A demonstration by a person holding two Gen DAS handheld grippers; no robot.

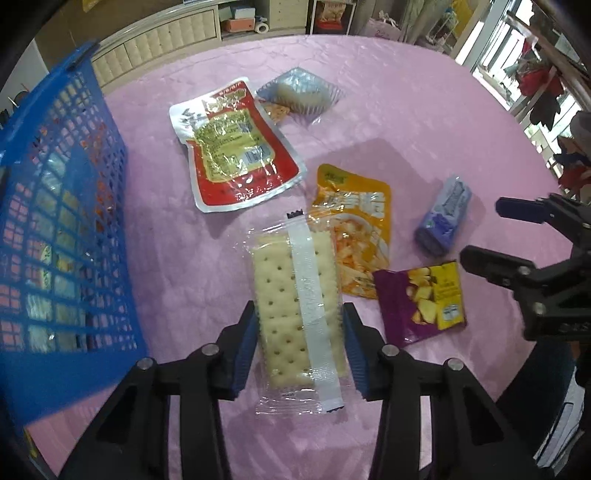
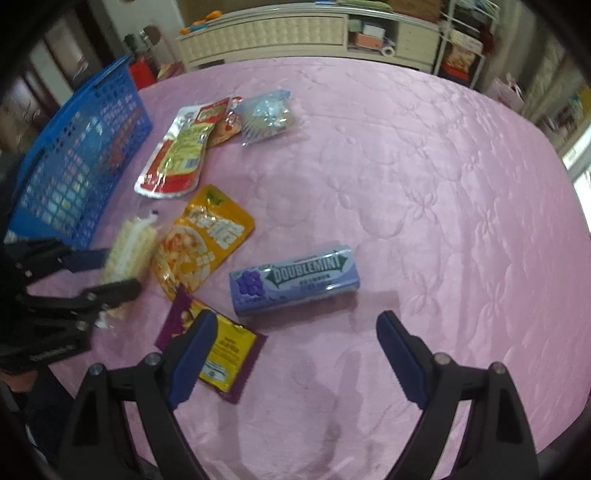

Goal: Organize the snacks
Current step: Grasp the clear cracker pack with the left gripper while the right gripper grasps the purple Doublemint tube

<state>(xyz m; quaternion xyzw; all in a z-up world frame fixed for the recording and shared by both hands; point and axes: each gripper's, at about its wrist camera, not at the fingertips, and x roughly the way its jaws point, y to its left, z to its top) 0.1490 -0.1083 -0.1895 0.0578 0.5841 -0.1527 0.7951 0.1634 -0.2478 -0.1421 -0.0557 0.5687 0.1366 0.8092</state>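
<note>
My left gripper [image 1: 299, 325] is shut on a clear-wrapped cracker pack [image 1: 295, 295], also seen in the right wrist view [image 2: 129, 254]. A blue mesh basket [image 1: 55, 221] holding several snacks stands to its left. On the pink tablecloth lie a red pouch [image 1: 232, 147], a yellow pouch [image 1: 354, 229], a purple-yellow packet [image 1: 424, 302], a Doublemint gum box [image 2: 295, 277] and a clear pack with a cake [image 1: 299, 92]. My right gripper [image 2: 295, 332] is open and empty, just short of the gum box, its left finger over the purple-yellow packet [image 2: 221, 354].
A small orange packet [image 1: 277, 110] lies between the red pouch and the cake pack. Cream cabinets and shelves [image 2: 295, 33] stand beyond the table's far edge. The right half of the tablecloth [image 2: 443, 184] is bare pink fabric.
</note>
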